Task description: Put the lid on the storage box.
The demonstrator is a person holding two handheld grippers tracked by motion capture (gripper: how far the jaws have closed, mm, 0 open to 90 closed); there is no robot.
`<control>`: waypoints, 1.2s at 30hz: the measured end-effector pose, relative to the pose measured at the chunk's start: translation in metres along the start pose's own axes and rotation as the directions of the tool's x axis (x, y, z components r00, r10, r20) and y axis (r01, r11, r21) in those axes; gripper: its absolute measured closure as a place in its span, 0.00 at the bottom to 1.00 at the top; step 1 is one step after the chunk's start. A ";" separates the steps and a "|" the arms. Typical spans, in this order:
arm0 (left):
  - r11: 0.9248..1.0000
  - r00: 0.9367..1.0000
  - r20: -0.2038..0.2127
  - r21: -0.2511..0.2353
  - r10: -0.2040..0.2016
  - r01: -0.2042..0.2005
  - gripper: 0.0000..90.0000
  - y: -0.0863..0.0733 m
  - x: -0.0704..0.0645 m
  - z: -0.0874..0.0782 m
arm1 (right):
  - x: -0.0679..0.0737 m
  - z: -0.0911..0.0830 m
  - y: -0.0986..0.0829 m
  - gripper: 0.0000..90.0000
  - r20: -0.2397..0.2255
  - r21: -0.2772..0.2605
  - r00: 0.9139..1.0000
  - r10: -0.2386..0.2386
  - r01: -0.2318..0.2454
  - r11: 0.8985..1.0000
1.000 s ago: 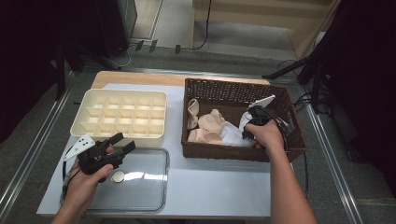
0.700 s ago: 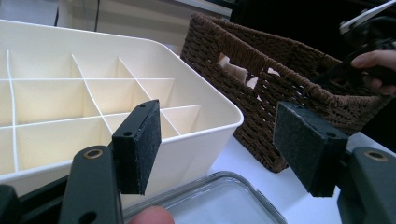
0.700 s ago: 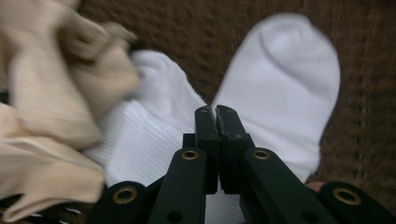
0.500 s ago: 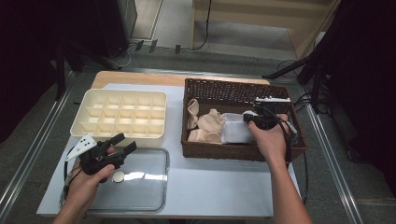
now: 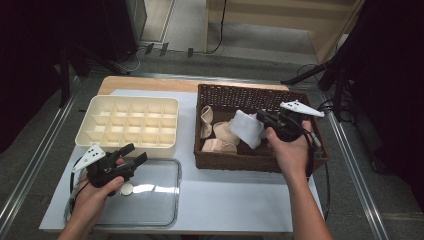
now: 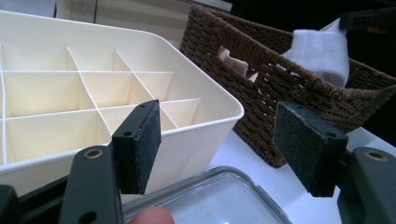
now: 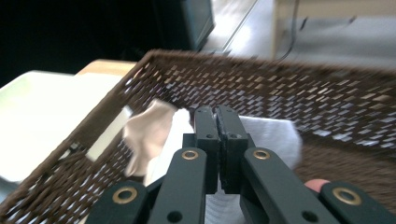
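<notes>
Dark surroundings and a grey floor frame a white-topped table (image 5: 235, 200) with a wooden strip along its far edge. Over the right side, the right gripper (image 5: 261, 119) has its jaws pressed together on a white cloth (image 5: 246, 128), pinching it at the edge nearest the hand. That cloth hangs just above the inside of the brown wicker basket (image 5: 250, 160), its long axis running roughly from the jaws away toward the basket's left half and a little downward; in the right gripper view the white fabric (image 7: 275, 133) spreads out behind the closed jaws. Beneath and left of it lie several beige cloths (image 5: 220, 140) on the basket floor. Across the table, the left gripper (image 5: 134, 154) is held with jaws spread wide and nothing between them, hovering over a clear glass lid (image 5: 150, 200) at the near left. Just beyond it sits a cream divided tray (image 5: 127, 125), its compartments bare.
</notes>
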State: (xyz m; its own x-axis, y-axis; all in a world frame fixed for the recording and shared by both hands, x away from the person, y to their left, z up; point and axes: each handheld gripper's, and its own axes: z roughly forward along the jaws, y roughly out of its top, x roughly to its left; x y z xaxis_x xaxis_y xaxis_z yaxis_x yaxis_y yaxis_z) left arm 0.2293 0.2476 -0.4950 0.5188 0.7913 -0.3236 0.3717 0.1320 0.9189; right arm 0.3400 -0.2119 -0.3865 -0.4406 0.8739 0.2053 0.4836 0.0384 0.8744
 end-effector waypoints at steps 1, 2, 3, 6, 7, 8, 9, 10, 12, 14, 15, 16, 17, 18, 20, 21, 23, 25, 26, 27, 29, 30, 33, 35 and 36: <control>1.000 1.000 0.001 0.002 0.003 -0.003 0.37 0.000 0.000 0.000 | 0.001 0.005 -0.003 1.00 -0.006 0.027 1.000 -0.001 0.001 1.000; 1.000 1.000 0.000 0.005 0.003 -0.003 0.37 -0.001 0.000 0.001 | 0.003 0.011 -0.006 1.00 0.010 0.061 1.000 -0.011 0.011 0.998; 1.000 1.000 -0.001 0.007 0.000 0.000 0.37 -0.001 0.000 0.001 | 0.002 0.017 -0.010 1.00 0.034 0.097 0.999 -0.025 0.021 0.995; 1.000 1.000 -0.001 0.007 0.001 -0.001 0.37 -0.002 -0.001 0.001 | -0.002 0.030 -0.021 0.99 0.070 0.190 0.997 0.013 -0.026 0.981; 1.000 1.000 0.000 0.005 0.000 0.000 0.37 -0.002 -0.001 0.001 | -0.004 0.032 -0.024 0.98 0.061 0.216 0.998 0.032 -0.045 0.975; 1.000 1.000 0.000 0.006 0.001 -0.001 0.37 -0.002 0.000 0.001 | -0.005 0.033 -0.026 0.96 0.064 0.223 0.998 0.028 -0.041 0.974; 1.000 1.000 0.000 0.007 0.000 0.000 0.37 -0.002 0.000 0.001 | -0.005 0.034 -0.028 0.94 0.080 0.224 0.997 0.018 -0.036 0.974; 1.000 1.000 -0.001 0.009 0.002 -0.002 0.37 -0.002 0.000 0.001 | -0.006 0.033 -0.029 0.92 0.087 0.231 0.996 0.013 -0.033 0.972; 1.000 1.000 -0.001 0.009 0.001 -0.001 0.37 -0.003 0.000 0.002 | -0.010 0.032 -0.030 0.88 0.086 0.234 0.996 0.017 -0.037 0.972; 1.000 1.000 0.003 0.009 0.002 -0.002 0.37 -0.003 0.000 0.002 | -0.012 0.030 -0.030 0.89 0.082 0.229 0.996 0.022 -0.040 0.973; 1.000 1.000 0.002 0.009 0.003 -0.003 0.37 -0.003 0.000 0.002 | -0.014 0.028 -0.030 0.89 0.085 0.230 0.996 0.017 -0.037 0.973; 1.000 1.000 0.001 0.009 0.002 -0.002 0.37 -0.003 0.000 0.002 | -0.015 0.028 -0.030 0.90 0.091 0.227 0.996 0.025 -0.045 0.973; 1.000 1.000 0.000 0.010 0.003 -0.003 0.37 -0.003 0.001 0.002 | -0.016 0.027 -0.030 0.90 0.092 0.230 0.995 0.030 -0.050 0.972; 1.000 1.000 -0.002 0.011 0.003 -0.003 0.37 -0.003 0.001 0.002 | -0.018 0.027 -0.031 0.90 0.095 0.233 0.995 0.029 -0.051 0.971; 1.000 1.000 -0.004 0.010 0.002 -0.002 0.37 -0.003 0.001 0.002 | -0.019 0.028 -0.032 0.85 0.106 0.244 0.994 0.035 -0.060 0.968; 1.000 1.000 -0.004 0.011 0.003 -0.003 0.37 -0.003 0.001 0.001 | -0.019 0.028 -0.033 0.78 0.116 0.246 0.992 0.040 -0.068 0.967; 1.000 1.000 -0.005 0.010 0.001 -0.001 0.37 -0.003 0.002 0.001 | -0.019 0.030 -0.033 0.65 0.164 0.248 0.985 0.048 -0.088 0.965; 1.000 1.000 -0.005 0.007 -0.002 0.002 0.37 -0.003 0.002 0.001 | -0.020 0.034 -0.032 0.60 0.205 0.289 0.975 0.083 -0.141 0.947; 1.000 1.000 -0.005 0.006 -0.001 0.001 0.37 -0.003 0.002 0.001 | -0.021 0.037 -0.032 0.61 0.221 0.326 0.970 0.100 -0.171 0.930; 1.000 1.000 -0.004 0.004 -0.002 0.002 0.37 -0.003 0.001 0.001 | -0.021 0.039 -0.031 0.65 0.225 0.354 0.969 0.101 -0.178 0.918; 1.000 1.000 -0.008 0.004 0.001 -0.001 0.37 -0.002 0.001 -0.001 | -0.022 0.041 -0.030 0.86 0.216 0.380 0.971 0.104 -0.182 0.907; 1.000 1.000 -0.006 0.000 0.001 -0.001 0.38 -0.002 0.001 -0.001 | -0.022 0.042 -0.030 0.94 0.200 0.390 0.974 0.107 -0.179 0.903; 1.000 1.000 -0.008 -0.005 -0.003 0.003 0.38 -0.001 0.001 -0.003 | -0.021 0.036 -0.029 0.99 0.177 0.312 0.980 0.095 -0.147 0.939; 1.000 1.000 -0.009 -0.004 -0.001 0.001 0.38 -0.001 0.001 -0.003 | -0.019 0.031 -0.028 0.99 0.154 0.232 0.984 0.086 -0.120 0.965; 1.000 1.000 -0.009 -0.002 0.001 -0.001 0.38 -0.001 0.001 -0.002 | -0.017 0.028 -0.027 0.99 0.143 0.196 0.987 0.069 -0.096 0.976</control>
State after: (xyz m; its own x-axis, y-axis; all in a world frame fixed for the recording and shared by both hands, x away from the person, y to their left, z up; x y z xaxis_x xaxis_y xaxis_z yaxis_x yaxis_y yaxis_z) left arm 0.2276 0.2500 -0.4962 0.5124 0.7966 -0.3206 0.3698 0.1323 0.9196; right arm 0.3556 -0.2138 -0.4255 -0.2938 0.9347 0.2001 0.6626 0.0483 0.7474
